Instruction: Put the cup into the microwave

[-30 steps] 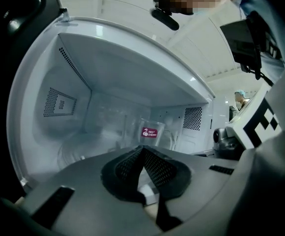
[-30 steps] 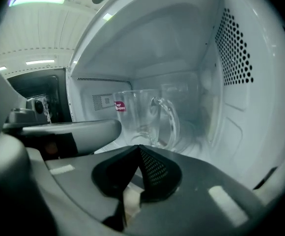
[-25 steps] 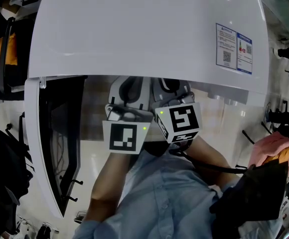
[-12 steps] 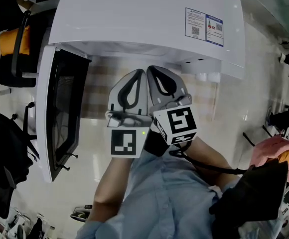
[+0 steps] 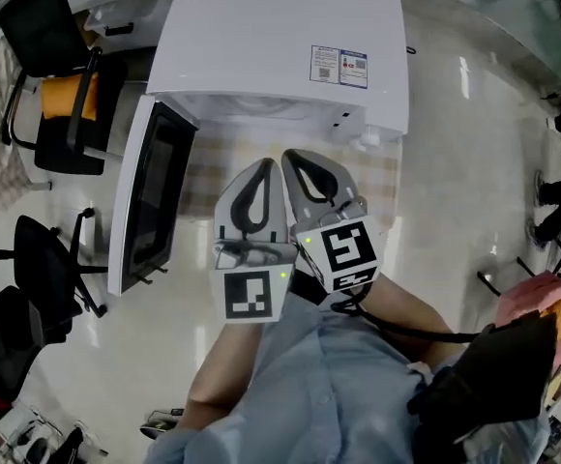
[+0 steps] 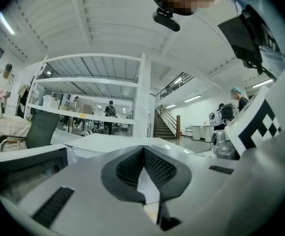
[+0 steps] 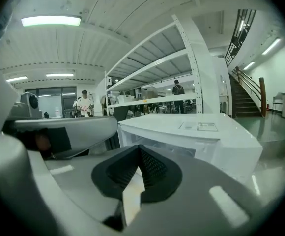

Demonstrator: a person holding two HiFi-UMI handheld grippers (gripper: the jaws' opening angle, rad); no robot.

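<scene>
- We hold the left tongs (image 5: 266, 164) and the right tongs (image 5: 290, 157) side by side, almost touching, in front of the white microwave (image 5: 280, 37).
- In the left gripper view the left tongs (image 6: 143, 149) have their tips pressed together, with nothing between them.
- In the right gripper view the right tongs (image 7: 139, 147) are likewise closed tip to tip and carry nothing.
- The microwave door (image 5: 150, 196) is swung wide open to the left in our head view, its dark window facing inward.
- The microwave stands on a checked tabletop (image 5: 382, 174), and a printed label (image 5: 339, 66) sits on its top near the right front corner.
- We cannot see the cup in any view. From above, the microwave's own top hides its cavity.
- From the right tongs the microwave (image 7: 196, 132) lies just ahead and slightly to the right.
- A black chair with an orange cushion (image 5: 63, 100) stands on the glossy floor (image 5: 455, 114), left of the microwave.
</scene>
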